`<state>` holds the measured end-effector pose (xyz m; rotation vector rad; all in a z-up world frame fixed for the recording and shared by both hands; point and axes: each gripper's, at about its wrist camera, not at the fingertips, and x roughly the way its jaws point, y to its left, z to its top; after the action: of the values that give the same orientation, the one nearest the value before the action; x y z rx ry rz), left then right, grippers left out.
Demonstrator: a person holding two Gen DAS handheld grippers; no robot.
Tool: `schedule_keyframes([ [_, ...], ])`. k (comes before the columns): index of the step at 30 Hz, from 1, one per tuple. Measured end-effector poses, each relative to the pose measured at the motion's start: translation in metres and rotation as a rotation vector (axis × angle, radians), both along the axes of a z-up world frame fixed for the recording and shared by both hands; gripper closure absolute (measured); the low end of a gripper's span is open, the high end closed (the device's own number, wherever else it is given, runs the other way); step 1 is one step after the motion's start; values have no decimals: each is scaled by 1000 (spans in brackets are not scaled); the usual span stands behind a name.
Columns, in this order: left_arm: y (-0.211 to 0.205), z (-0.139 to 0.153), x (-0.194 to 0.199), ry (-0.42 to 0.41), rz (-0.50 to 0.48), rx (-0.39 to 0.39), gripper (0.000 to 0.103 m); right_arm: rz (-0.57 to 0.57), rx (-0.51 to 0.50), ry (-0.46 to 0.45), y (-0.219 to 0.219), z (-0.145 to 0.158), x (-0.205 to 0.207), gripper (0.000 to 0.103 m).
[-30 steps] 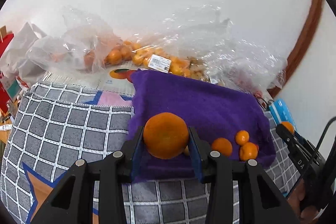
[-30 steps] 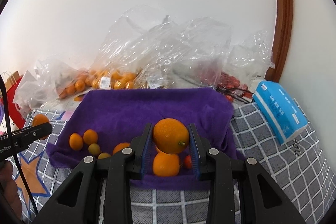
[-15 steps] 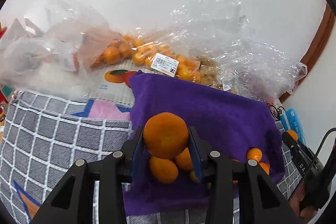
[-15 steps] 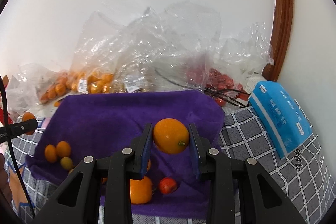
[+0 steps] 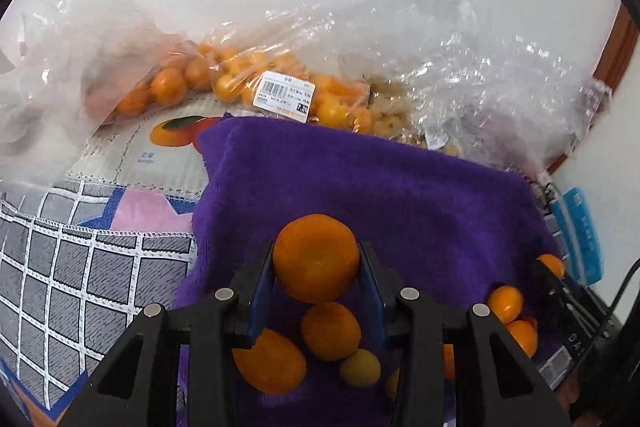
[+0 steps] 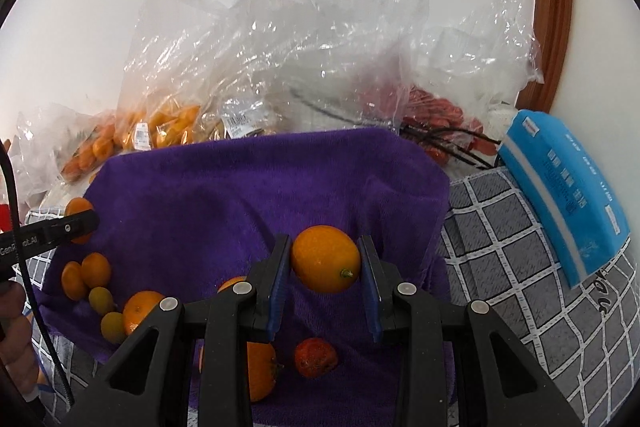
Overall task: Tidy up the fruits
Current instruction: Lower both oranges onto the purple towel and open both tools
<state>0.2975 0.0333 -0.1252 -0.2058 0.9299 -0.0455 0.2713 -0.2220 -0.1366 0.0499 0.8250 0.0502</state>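
Both grippers have come down closer over the purple terry towel [image 5: 400,195], so more of the loose fruit on it now shows under the fingers. Left gripper [image 5: 317,261] is clamped on a round orange mandarin [image 5: 316,258], hanging above the towel's near left part, right over a cluster of small oranges [image 5: 330,331]. Right gripper [image 6: 325,259] is clamped on an oval orange citrus with a green stem nub [image 6: 325,259], above the towel's near middle, over a small red fruit [image 6: 316,357].

Risk: letting go from this height onto other fruit, so the round pieces bounce and roll off the towel's near edge, or the types get mixed. Jaws could also knock the cluster if lowered straight down.
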Motion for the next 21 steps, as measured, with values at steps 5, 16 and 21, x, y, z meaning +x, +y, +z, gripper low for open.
schedule_keyframes([
  [5, -3, -9, 3, 10, -1, 5, 65, 5, -14, 12, 3, -5, 0, 70],
  [16, -4, -13, 4, 32, -5, 22, 64, 6, -39, 31, 7, -11, 3, 70],
  [21, -5, -3, 0, 18, -2, 51, 57, 7, -57, 33, 7, -12, 1, 66],
])
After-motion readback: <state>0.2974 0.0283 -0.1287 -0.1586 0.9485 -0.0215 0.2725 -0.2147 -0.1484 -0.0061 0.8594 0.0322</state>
